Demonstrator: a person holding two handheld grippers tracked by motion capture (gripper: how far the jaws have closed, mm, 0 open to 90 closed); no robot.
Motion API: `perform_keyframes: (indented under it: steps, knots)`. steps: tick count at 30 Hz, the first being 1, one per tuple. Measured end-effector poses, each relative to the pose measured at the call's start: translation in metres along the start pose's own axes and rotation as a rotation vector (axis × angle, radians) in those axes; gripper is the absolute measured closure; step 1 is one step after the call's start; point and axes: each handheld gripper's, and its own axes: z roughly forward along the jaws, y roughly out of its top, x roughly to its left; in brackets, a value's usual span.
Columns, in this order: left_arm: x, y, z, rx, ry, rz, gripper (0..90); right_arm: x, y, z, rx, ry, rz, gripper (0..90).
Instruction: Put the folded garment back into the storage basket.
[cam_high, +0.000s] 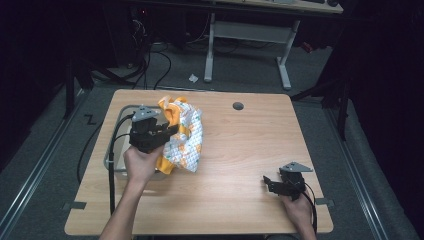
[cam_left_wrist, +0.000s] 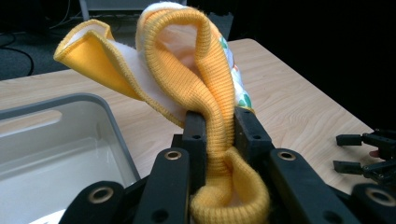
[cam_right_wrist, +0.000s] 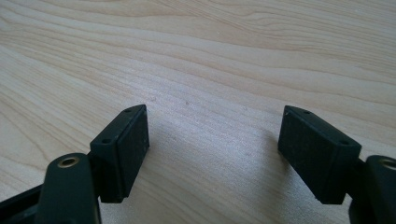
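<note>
A light wooden desk (cam_high: 240, 150) stood in a dim room, seen from above, with a person's two forearms coming in from the near edge.

The left hand (cam_high: 140, 165) held the left gripper (cam_high: 170, 131) over the left side of the desk. Its jaws were closed tight on the ribbed yellow cuff (cam_left_wrist: 215, 126) of a small garment (cam_high: 184, 135), white with an orange and green print and yellow trim. In the left gripper view the cuff rose in a loop between the two black jaws and bunched up below them, and a yellow-edged flap with a white fleecy lining (cam_left_wrist: 100, 58) stuck out to the left. From above, the garment hung crumpled from the gripper, just beside the right edge of a grey plastic bin (cam_high: 114, 160); whether its lower folds touched the desk could not be told. The bin sat near the desk's left edge, and the part of its inside that showed in the left gripper view was bare.

The right hand (cam_high: 299, 207) held the right gripper (cam_high: 266, 182) low over the near right part of the desk, well apart from the garment. Its jaws were spread wide with nothing between them, and bare wood grain lay beneath in the right gripper view.

A round grey cable hole (cam_high: 238, 106) sat near the far edge of the desk. Beyond it, on the grey floor, stood the white legs of another desk (cam_high: 250, 40), with dark cables trailing.
</note>
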Motion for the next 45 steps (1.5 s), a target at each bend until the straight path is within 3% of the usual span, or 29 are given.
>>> perform_keyframes:
  steps: [19,24,29,33,45]
  knots:
    - [0.033,0.006,-0.022,-0.025,0.022,-0.035,76.6,0.0,0.0,0.0,0.0,0.0,0.0,25.0]
    - [0.038,0.006,-0.026,-0.02,0.049,-0.024,76.6,0.0,0.0,0.0,0.0,0.0,0.0,25.1]
    - [0.048,0.003,-0.03,-0.022,0.063,-0.042,76.6,0.0,0.0,0.0,0.0,0.0,0.0,25.1]
    - [0.053,0.001,-0.033,-0.016,0.084,-0.037,76.6,0.0,0.0,0.0,0.0,0.0,0.0,25.1]
    - [0.069,-0.004,-0.03,0.009,0.083,-0.058,76.5,0.0,0.0,0.0,0.0,0.0,0.0,25.1]
